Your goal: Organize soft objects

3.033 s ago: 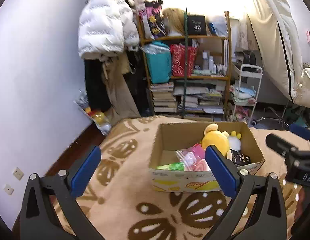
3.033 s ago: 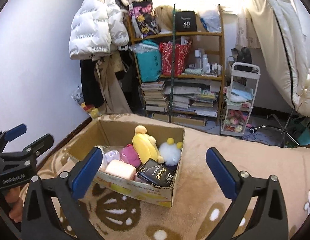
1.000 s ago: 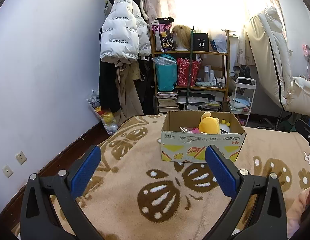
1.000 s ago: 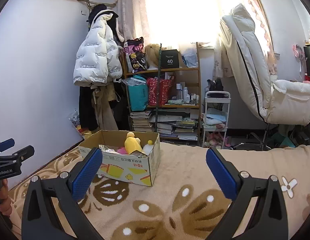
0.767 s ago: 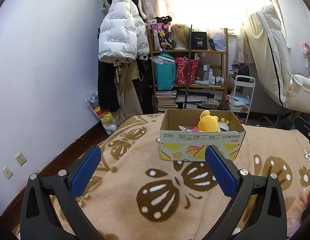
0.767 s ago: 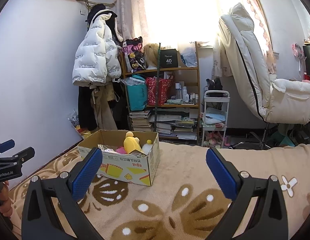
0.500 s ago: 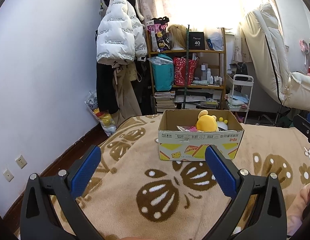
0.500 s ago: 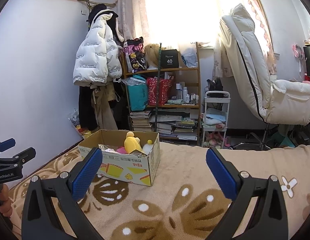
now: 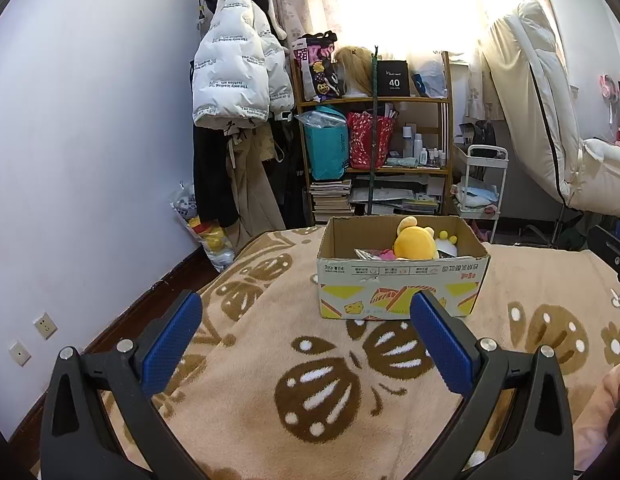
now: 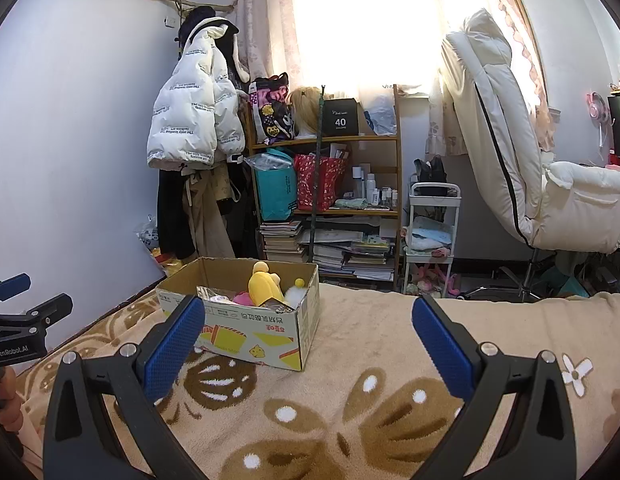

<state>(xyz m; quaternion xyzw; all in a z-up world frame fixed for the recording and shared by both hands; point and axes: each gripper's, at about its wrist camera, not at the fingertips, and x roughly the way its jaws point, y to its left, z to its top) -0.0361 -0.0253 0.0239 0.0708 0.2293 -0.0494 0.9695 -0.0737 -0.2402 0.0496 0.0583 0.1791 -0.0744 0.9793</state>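
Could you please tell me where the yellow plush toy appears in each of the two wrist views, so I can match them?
Left wrist view: the yellow plush toy sits right of centre, poking above the cardboard box, beyond the open left gripper.
Right wrist view: the toy lies left of centre, in the same box.
Shared landmark: the white puffer jacket hanging beside the shelf.

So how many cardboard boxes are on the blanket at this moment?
1. A single open cardboard box sits on the patterned blanket, ahead of the open left gripper, with a yellow plush toy sticking up inside. Nothing suggests another box, though the view's edges are cut off.
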